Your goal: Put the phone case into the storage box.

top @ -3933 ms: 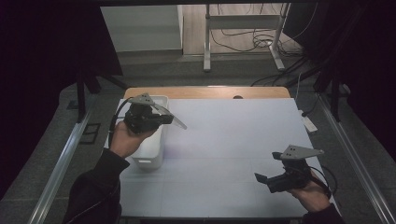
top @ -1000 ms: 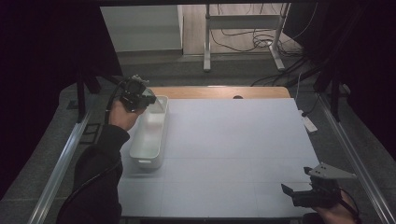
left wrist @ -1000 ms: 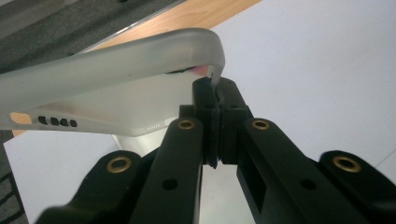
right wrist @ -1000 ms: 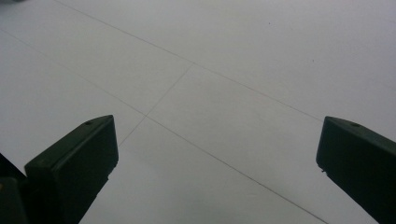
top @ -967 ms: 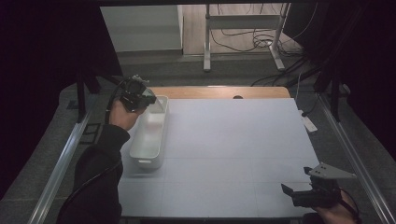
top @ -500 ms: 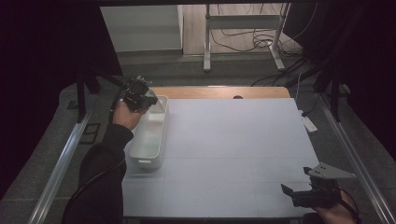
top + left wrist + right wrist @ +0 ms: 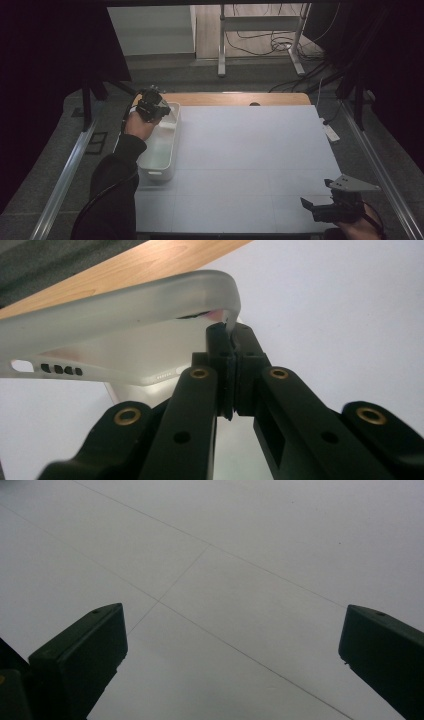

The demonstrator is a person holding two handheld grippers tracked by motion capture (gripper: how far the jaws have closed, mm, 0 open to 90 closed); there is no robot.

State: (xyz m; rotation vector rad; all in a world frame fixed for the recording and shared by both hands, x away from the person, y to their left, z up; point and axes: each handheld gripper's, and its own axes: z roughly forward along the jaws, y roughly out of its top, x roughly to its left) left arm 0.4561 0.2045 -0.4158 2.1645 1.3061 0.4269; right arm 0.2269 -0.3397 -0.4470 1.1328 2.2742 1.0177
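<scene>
Bin (image 7: 159,150) first, at the table's left edge: a white plastic tub with its long side running away from the person and a handle slot in its near end wall. Its far end sits against the strip of bare wood (image 7: 235,98) beyond the pale mat (image 7: 250,160).

Left gripper (image 7: 151,106) hangs over the tub's far end, forearm reaching in from below. Held in it is a clear phone case (image 7: 125,315), frosted and soft-looking. In the left gripper view the jaws are pinched together on one rounded corner of the case, so the rest hangs out sideways, speaker holes and port cutout plain along its lower edge. A corner hold likely suits a thin shell that offers no other purchase. In the high view the case reads as a pale slab (image 7: 168,121) just over the tub's far end; whether it touches the tub I cannot tell. My guess is it is being brought down into the tub.

Middle of the mat is bare, faint seam lines crossing it.

Right gripper (image 7: 330,210) waits at the near right corner, hand low at the frame's bottom edge. Its jaws stand wide apart, nothing between them but mat, probably parked out of the way.
</scene>
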